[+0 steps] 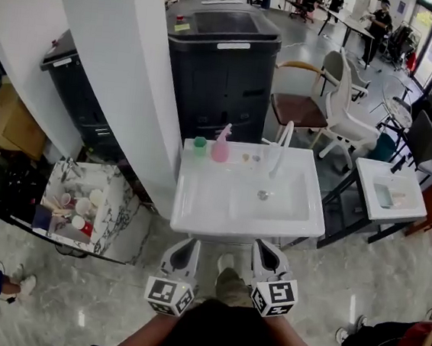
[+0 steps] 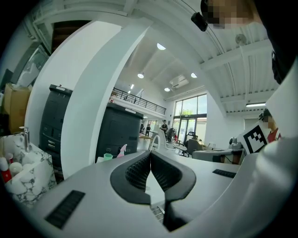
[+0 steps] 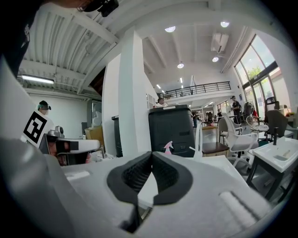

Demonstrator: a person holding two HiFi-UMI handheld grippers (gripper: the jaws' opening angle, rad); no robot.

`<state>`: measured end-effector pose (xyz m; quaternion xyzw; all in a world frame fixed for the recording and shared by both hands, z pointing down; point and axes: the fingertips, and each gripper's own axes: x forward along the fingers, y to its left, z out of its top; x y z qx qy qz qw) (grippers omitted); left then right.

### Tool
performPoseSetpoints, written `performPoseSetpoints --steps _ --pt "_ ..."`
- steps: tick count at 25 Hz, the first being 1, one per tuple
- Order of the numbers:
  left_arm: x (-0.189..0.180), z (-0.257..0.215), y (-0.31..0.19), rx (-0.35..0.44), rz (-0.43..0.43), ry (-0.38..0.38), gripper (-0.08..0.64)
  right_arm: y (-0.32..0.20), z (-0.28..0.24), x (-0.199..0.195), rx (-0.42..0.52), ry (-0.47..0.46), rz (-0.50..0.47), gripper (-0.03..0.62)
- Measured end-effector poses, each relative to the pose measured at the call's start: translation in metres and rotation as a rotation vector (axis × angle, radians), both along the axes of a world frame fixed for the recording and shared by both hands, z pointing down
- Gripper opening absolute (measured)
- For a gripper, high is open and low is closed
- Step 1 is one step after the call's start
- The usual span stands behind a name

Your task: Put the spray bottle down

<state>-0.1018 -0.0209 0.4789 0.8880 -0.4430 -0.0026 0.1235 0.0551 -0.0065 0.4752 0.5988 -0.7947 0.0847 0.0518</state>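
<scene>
The pink spray bottle (image 1: 220, 144) stands upright on the back ledge of the white sink (image 1: 196, 212), next to a small green cup (image 1: 200, 144). Nothing is holding it. Both grippers hang below the sink's front edge, well short of the bottle. The left gripper (image 1: 186, 242) is shut with nothing between its pads, and so is the right gripper (image 1: 264, 247). In the left gripper view the shut pads (image 2: 150, 160) point toward the distant bottle (image 2: 122, 150). The right gripper view shows its pads (image 3: 152, 161) closed, with the bottle (image 3: 167, 148) far ahead.
A white faucet (image 1: 280, 148) rises at the sink's back right. A black bin (image 1: 222, 54) stands behind the sink, a white pillar (image 1: 127, 67) to its left. A marble-patterned box of cups (image 1: 82, 204) sits at left. Chairs (image 1: 338, 104) and a second small basin (image 1: 390, 193) stand at right.
</scene>
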Motion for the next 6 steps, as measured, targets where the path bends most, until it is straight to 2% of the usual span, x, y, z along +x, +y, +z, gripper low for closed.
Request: performPoseSetpoints --steps 6 --pt "0.002 -0.007 -0.01 0.004 -0.003 -0.011 0.018 -0.015 -0.013 0.004 0.02 0.008 0.018 -0.003"
